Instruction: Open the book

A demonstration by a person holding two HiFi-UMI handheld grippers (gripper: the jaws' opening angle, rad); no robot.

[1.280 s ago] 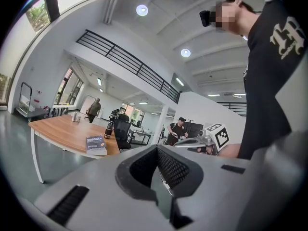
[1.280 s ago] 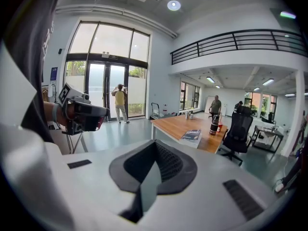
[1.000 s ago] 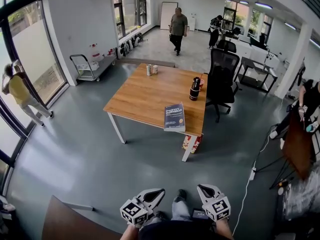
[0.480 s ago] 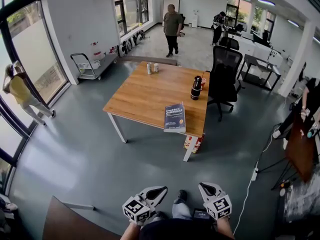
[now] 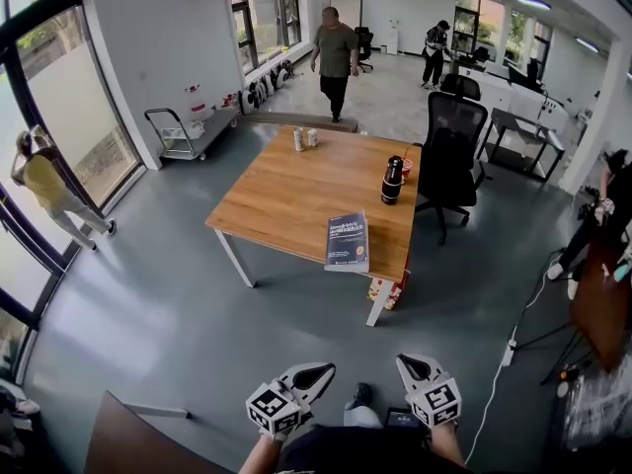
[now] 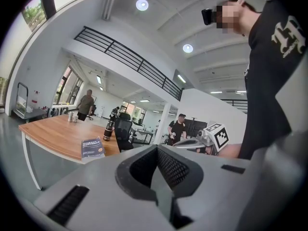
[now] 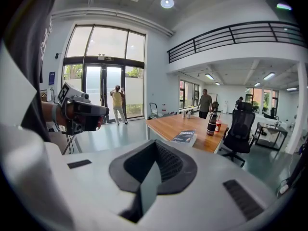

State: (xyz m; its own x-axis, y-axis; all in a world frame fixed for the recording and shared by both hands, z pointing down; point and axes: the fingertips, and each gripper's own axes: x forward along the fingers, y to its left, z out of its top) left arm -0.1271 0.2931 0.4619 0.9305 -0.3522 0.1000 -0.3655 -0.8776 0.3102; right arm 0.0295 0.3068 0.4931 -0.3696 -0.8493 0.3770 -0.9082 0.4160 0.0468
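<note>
Floor point(image 5: 178, 304): a wide grey stretch lies between the wearer and the bench point(image 5: 286, 191). Task not begun, nothing within reach. A white cable point(image 5: 491, 381) trails over the floor at right; I judge it a snag for the feet if the approach drifts that way.

Bench: wooden, one corner toward us. Chair point(image 5: 449, 151) stands at its right side, so the near edge looks like the open way in.

Book point(image 5: 347, 240): closed, cover up, flat at the near right edge of the bench, close to the corner, with a box point(image 5: 388, 291) on the floor below. Main risk as I judge it: a push along the cover slides the whole book off the lip instead of lifting the cover. One gripper likely has to pin it.

Bottle point(image 5: 392, 181), red cup point(image 5: 402, 164) beside it: near the book, further in. A wide sweep of the right arm could tip them.

Left gripper point(image 5: 318, 373), right gripper point(image 5: 409, 365): low in the head view, both sets of jaws closed tight on nothing. Closed tips can wedge but not pinch, and may skid on a thin cover lying flat
</note>
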